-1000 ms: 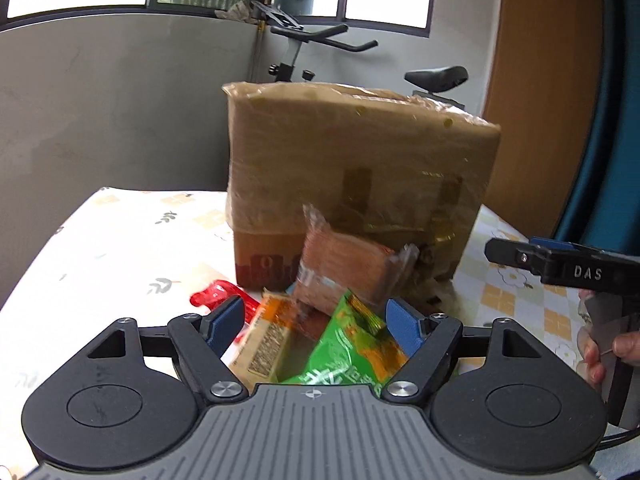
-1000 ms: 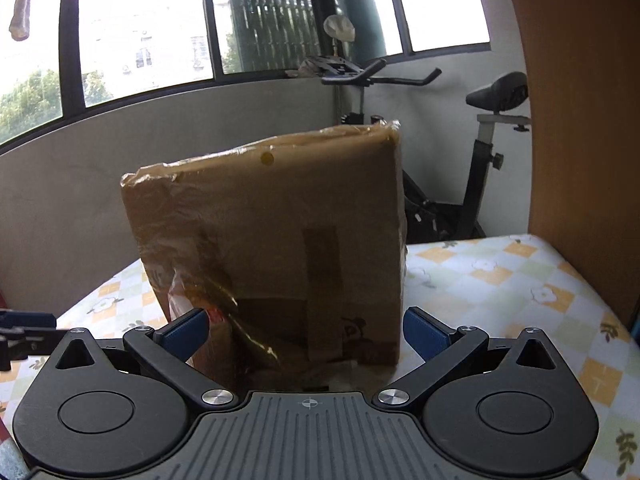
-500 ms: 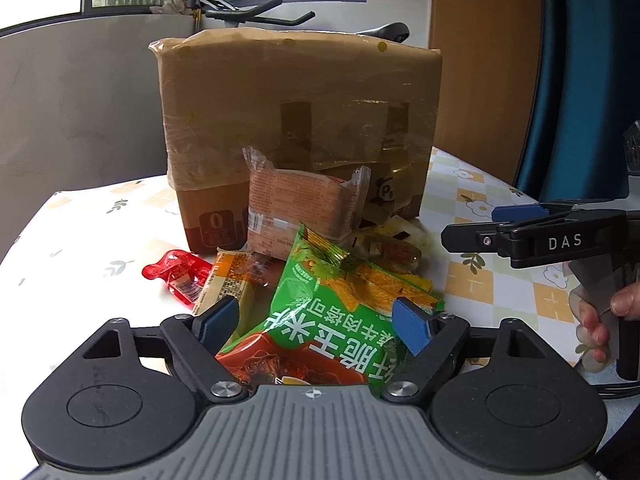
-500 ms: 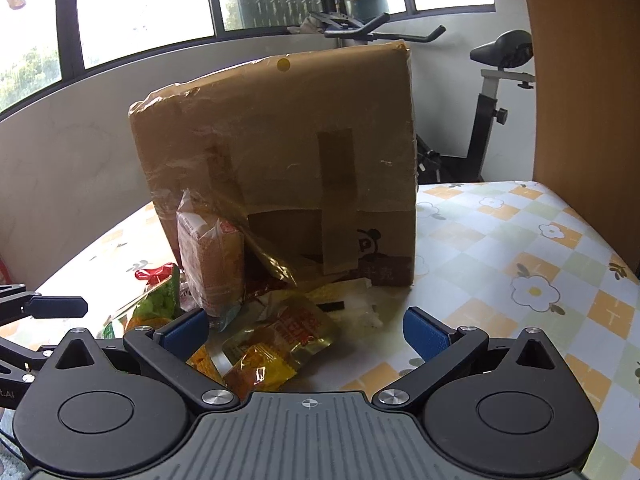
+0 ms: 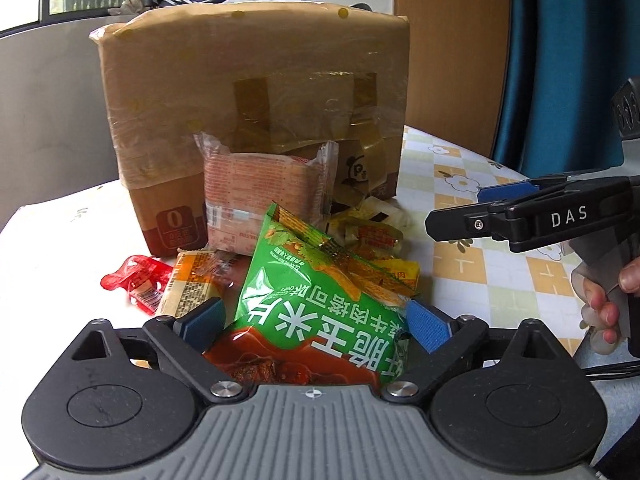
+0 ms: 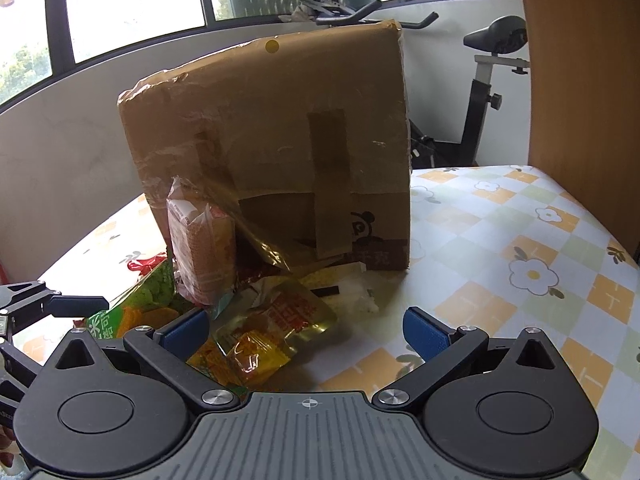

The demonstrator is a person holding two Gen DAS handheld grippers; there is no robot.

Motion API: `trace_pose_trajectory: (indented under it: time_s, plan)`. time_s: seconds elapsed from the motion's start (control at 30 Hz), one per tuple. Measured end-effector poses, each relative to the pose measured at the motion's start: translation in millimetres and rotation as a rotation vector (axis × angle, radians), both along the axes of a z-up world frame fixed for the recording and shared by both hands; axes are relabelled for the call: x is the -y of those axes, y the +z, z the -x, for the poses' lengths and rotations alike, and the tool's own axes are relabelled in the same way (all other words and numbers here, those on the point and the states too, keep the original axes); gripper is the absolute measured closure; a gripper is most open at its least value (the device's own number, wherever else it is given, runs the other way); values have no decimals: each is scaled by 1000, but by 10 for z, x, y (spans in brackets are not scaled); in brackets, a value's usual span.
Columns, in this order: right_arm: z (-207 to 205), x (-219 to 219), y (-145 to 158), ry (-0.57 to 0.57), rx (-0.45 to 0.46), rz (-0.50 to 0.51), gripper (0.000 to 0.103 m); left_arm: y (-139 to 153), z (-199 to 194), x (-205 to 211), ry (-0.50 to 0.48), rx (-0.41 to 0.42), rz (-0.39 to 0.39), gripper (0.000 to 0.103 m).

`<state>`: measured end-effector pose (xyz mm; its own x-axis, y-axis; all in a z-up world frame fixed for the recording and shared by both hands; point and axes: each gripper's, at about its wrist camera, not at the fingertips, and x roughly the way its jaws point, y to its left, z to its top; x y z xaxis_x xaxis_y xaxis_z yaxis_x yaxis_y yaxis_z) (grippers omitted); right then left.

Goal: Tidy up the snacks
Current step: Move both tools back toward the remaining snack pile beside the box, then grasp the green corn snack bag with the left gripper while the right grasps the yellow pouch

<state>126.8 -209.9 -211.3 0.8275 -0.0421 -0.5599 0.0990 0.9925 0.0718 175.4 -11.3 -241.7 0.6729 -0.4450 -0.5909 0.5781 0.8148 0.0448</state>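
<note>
On the far left of the snack pile lies a small red crinkled plastic sachet [image 5: 134, 282], flat on the pale floral tablecloth [image 5: 60, 264]. Just right of it is an orange-and-brown wrapped bar [image 5: 196, 284], its near end beside the left blue pad of the left gripper [image 5: 314, 322]. That gripper's jaws are opening and stand wide; a large green corn-chip bag with white lettering [image 5: 316, 304] lies between them, its right edge close to the right pad, though the pads do not visibly press on it. Behind the green bag, a clear-wrapped pinkish block of wafers [image 5: 260, 196] stands upright, leaning against the tall brown cardboard box wrapped in shiny tape [image 5: 256, 92], which stands on the table at the back of the pile. Right of the green bag sit small yellow sachets [image 5: 394, 276] and crumpled pale wrappers near the box's lower right corner.

Further right, the right gripper [image 5: 456, 220] hovers above the checked part of the cloth, seen side-on, with a person's hand [image 5: 608, 296] on its grey handle. In its own view the right gripper [image 6: 306, 328] has its jaws spread wide apart with nothing clamped; a translucent yellow pouch with red lettering [image 6: 280, 328] lies on the table between and beyond the pads, untouched, in front of the box [image 6: 280, 140].
</note>
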Motion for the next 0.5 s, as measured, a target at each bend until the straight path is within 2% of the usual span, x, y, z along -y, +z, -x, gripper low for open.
trace_pose_trajectory:
  time_s: [0.1, 0.33, 0.4, 0.5]
  plan:
    - [-8, 13, -14, -8, -6, -6, 1, -26, -19, 28, -1, -3, -8, 3]
    - [-15, 43, -40, -18, -14, -18, 2, -92, -64, -36, 44, -67, 57, 3]
    - [-18, 47, -48, -20, -20, -23, 2, -94, -63, -66, 54, -79, 78, 6]
    - [-19, 50, -57, -22, -26, -27, 3, -87, 4, -125, 67, -69, 128, 15]
